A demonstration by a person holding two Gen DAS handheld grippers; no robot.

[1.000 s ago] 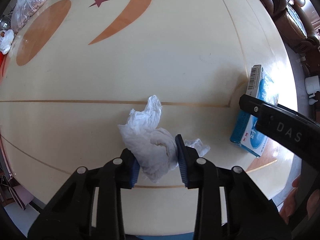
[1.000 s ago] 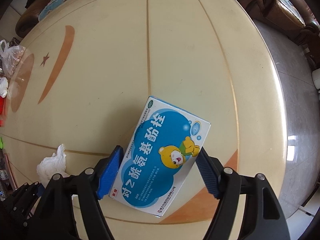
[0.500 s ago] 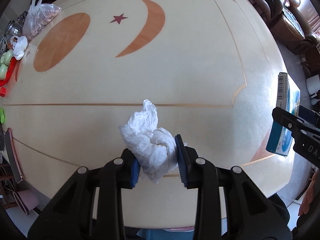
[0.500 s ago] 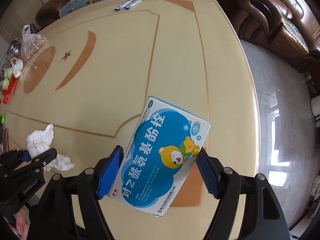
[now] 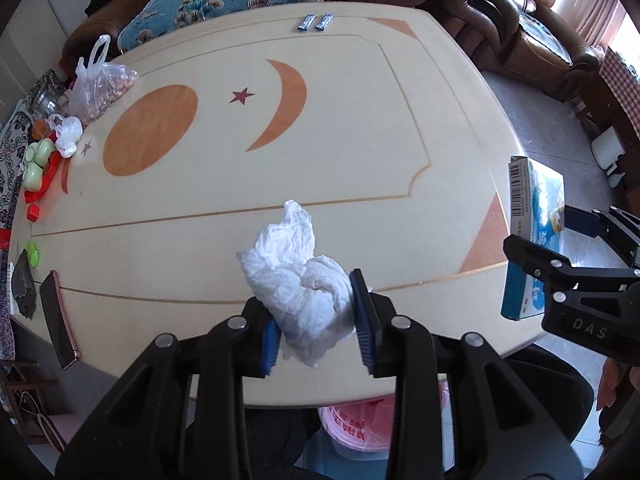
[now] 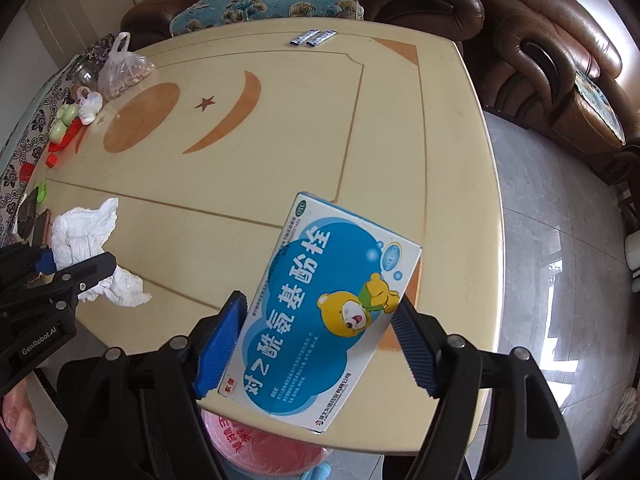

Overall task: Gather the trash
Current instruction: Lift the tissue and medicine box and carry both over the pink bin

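Now, starting far left on the cream table [image 5: 360, 120], there's a dark phone [image 5: 58, 320] lying at the near left edge, with green and red bits [image 5: 36, 168] cluttered just above it along the rim, and behind those a clear plastic bag [image 5: 98, 80] of something brownish plus a small white knotted bag [image 5: 66, 136]. Moving in, the inlaid orange circle [image 5: 150, 136], the little red star [image 5: 242, 97] and the crescent [image 5: 286, 104] sit mid-table, and two small blue sachets [image 5: 316, 22] lie side by side at the far edge. Centre stage, the left gripper [image 5: 316, 324] has its blue pads [image 5: 364, 312] squeezed onto a crumpled white tissue [image 5: 296, 280], which bulges up between them and is held up off the table near its front edge. Just below, under the table rim, a pink bin bag [image 5: 360, 424] with red print peeks out. Over to the right, the right gripper [image 6: 316, 344] is pinching a blue-and-white medicine box [image 6: 320, 308] with a cartoon bear, one pad on each long side, box tilted and held above the table's near right corner. Beyond that, brown leather sofas [image 6: 560, 80] and a grey tiled floor [image 6: 560, 240].
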